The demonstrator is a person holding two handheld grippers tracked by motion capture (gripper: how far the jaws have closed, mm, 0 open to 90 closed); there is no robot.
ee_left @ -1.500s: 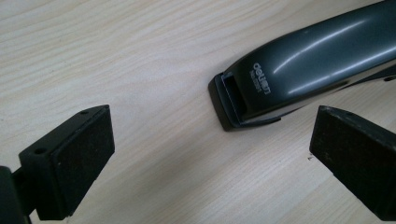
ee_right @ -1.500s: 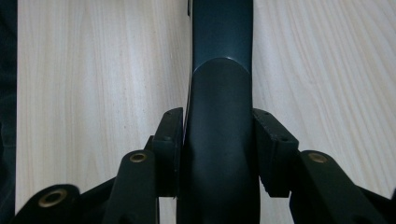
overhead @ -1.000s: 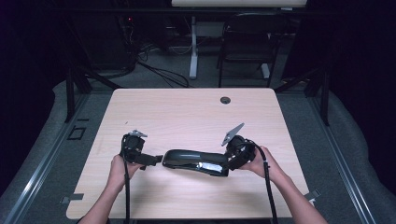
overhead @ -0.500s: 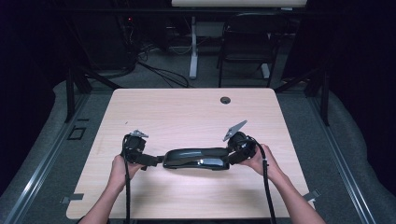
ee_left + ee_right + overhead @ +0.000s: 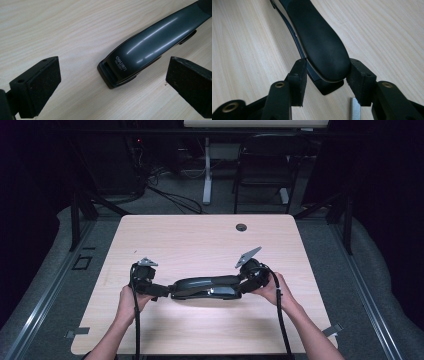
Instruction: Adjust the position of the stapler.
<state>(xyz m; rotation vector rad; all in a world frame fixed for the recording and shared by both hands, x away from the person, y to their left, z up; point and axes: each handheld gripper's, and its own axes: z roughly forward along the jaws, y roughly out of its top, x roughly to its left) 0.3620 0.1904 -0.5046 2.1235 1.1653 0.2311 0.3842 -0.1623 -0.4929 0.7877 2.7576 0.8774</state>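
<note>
In the lower middle of the high view, a long black stapler [image 5: 206, 287] is seen lying on the wooden table [image 5: 200, 240]. The right gripper [image 5: 325, 82] has just been opened; its pads are set narrowly around the stapler's rounded end, apparently letting go. The left gripper [image 5: 110, 82] is held wide, untouching.

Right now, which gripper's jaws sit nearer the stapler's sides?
The right gripper: its jaws, which have just been opening, closely flank the stapler's rounded end. The left gripper's jaws stand wide apart around the branded end, clear of it.

Bright, even overhead light on the table [image 5: 200, 240], dark surroundings, soft glare streaks along the stapler [image 5: 155, 37].
</note>
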